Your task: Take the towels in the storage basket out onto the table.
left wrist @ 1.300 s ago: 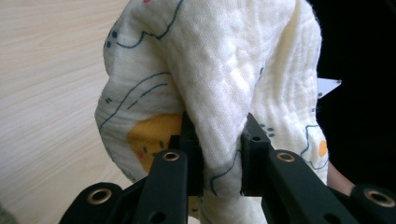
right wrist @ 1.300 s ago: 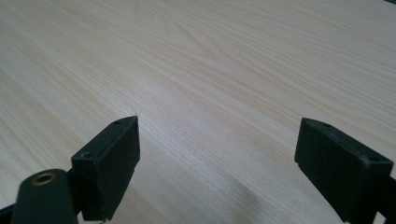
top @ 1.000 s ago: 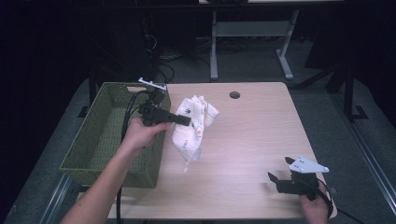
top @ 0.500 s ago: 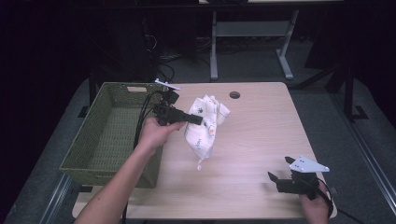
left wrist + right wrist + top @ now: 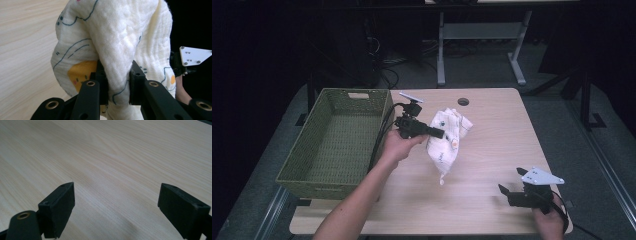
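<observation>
White cloth (image 5: pixel 447 137) with small printed figures, bunched up, held off the table (image 5: pixel 492 150) near its middle, just right of the green basket (image 5: pixel 337 145). Hung down from the grip, lower tip dangling close to the tabletop; contact with the wood not clear from above. Upper folds puffed out to the right of the grip.

Pinched by the left gripper (image 5: pixel 437 133), pads closed tight on a fold of fabric. Confirmed in the left gripper view: cloth (image 5: pixel 115 45) squeezed between both black pads (image 5: pixel 102 80), dark line print and a yellow patch visible on the fabric, light wood behind at left. Left gripper pointed roughly level toward the right, gripped in the left hand (image 5: pixel 399 147), forearm coming in from the bottom left, cable trailing back over the basket rim.

Right gripper (image 5: pixel 507 192) parked near the front right edge of the table, well apart from the cloth, held in the right hand (image 5: pixel 549 222), grey three-cornered plate on top. Jaws spread wide, nothing between them; right gripper view showed only bare wood grain of the table (image 5: pixel 112 157) past both pads (image 5: pixel 60 205).

Basket sat on the left part of the table, woven walls, nothing seen inside. Small dark round hole (image 5: pixel 463 101) in the tabletop near the far edge, beyond the cloth. Grey floor and a white table frame (image 5: pixel 482 35) behind.
</observation>
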Tool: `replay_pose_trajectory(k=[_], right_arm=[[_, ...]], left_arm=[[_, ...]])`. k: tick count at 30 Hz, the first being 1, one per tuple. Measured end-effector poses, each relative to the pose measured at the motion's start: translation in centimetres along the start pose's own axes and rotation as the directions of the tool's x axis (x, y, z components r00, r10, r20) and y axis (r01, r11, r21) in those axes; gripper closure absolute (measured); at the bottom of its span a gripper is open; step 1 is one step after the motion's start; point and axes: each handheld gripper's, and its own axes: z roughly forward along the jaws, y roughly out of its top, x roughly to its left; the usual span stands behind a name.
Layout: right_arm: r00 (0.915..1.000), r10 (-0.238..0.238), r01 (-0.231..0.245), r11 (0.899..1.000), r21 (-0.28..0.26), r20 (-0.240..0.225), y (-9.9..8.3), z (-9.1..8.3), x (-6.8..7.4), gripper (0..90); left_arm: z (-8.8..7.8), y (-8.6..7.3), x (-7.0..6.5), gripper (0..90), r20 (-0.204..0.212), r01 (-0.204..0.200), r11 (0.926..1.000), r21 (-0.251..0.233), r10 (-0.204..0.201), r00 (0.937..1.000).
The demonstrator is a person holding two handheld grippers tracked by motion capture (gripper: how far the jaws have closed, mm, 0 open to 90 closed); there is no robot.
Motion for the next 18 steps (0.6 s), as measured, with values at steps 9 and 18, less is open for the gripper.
replay_pose_trajectory(k=[9, 18], right_arm=[[1.0, 0.01, -0.01, 1.0, -0.005, 0.001, 0.0, -0.1, 0.0, 13.7], [1.0, 0.002, -0.002, 1.0, -0.012, -0.005, 0.1, -0.2, 0.0, 13.7]], left_arm=[[2.7, -0.3, 0.5, 73.9, -0.006, 0.028, 0.9996, 0.008, -0.028, 0.9996], [4.8, -1.1, 0.7, 73.8, 0.009, 0.03, 0.9992, 0.027, -0.03, 0.9995]])
